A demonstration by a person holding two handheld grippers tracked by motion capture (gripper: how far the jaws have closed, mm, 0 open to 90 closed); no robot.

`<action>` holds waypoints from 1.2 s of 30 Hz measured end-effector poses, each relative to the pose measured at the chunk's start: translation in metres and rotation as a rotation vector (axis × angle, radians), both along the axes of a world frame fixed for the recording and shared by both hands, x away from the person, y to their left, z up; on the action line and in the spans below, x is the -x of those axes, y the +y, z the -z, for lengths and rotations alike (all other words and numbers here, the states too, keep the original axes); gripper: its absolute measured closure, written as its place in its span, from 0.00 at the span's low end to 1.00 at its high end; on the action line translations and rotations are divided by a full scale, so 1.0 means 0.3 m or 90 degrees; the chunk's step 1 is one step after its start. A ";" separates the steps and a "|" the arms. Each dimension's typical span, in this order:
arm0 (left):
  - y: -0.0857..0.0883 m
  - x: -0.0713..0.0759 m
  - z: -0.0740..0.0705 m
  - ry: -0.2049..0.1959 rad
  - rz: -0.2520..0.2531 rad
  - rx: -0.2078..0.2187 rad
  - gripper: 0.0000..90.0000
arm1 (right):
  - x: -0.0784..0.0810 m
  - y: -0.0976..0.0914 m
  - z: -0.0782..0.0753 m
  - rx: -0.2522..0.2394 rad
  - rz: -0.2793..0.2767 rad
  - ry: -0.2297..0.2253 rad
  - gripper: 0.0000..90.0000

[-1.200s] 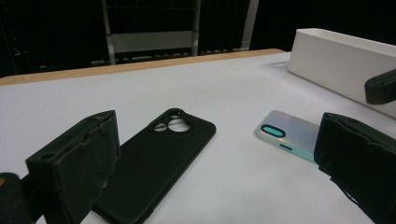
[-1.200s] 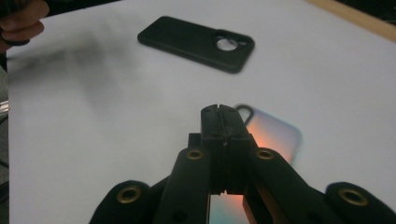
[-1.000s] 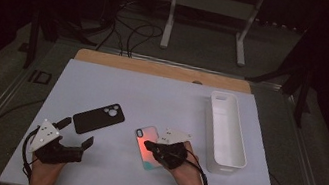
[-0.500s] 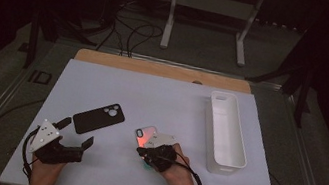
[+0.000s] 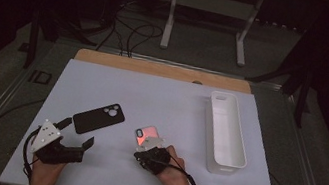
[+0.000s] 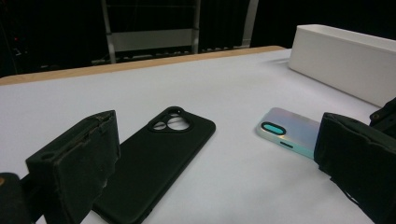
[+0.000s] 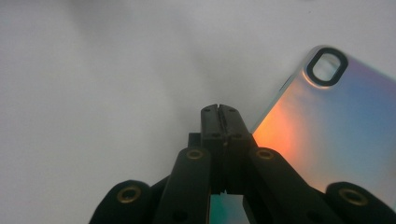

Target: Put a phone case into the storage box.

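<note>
1. Centrally, the iridescent phone case with a black-ringed camera cutout lay flat on the white table sheet, well left of the long white plastic bin.
2. Just at the case's near end, the right gripper pointed down at the sheet with its jaws clenched together and nothing between them, its tips right at the case's edge; whether they touched the case could not be told.
3. Left of the iridescent case lay a black soft phone case with a round camera opening, apart from it.
4. Near that black case's near-left corner, the left gripper rested with its jaws spread wide and released, holding nothing.
5. Beyond the bin's far end ran the table's wooden edge.
</note>
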State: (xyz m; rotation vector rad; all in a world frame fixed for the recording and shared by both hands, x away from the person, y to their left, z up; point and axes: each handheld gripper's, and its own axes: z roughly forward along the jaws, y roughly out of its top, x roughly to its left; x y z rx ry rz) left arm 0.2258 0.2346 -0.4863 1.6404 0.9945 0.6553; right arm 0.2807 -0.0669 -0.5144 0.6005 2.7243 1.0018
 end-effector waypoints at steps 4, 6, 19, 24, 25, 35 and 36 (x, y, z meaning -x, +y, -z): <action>0.000 0.000 0.000 0.001 0.000 -0.001 0.01 | 0.004 0.005 -0.001 0.011 -0.003 -0.006 1.00; 0.000 0.001 0.000 0.000 -0.001 0.000 0.01 | 0.006 0.003 -0.002 0.018 -0.002 -0.011 1.00; 0.000 0.001 0.000 0.001 -0.001 0.002 0.01 | -0.015 -0.051 -0.005 0.049 0.033 -0.027 1.00; 0.000 0.000 0.001 0.002 -0.002 0.001 0.01 | -0.027 -0.070 -0.001 0.044 0.052 -0.018 1.00; -0.001 0.000 0.001 0.002 -0.001 0.001 0.01 | -0.027 -0.070 -0.001 0.044 0.052 -0.018 1.00; 0.000 -0.001 0.002 0.004 -0.002 0.001 0.01 | -0.020 -0.142 -0.087 -0.094 0.069 -0.029 0.78; 0.000 -0.001 0.002 0.004 -0.002 0.002 0.01 | -0.019 -0.159 -0.099 -0.114 0.072 -0.033 0.78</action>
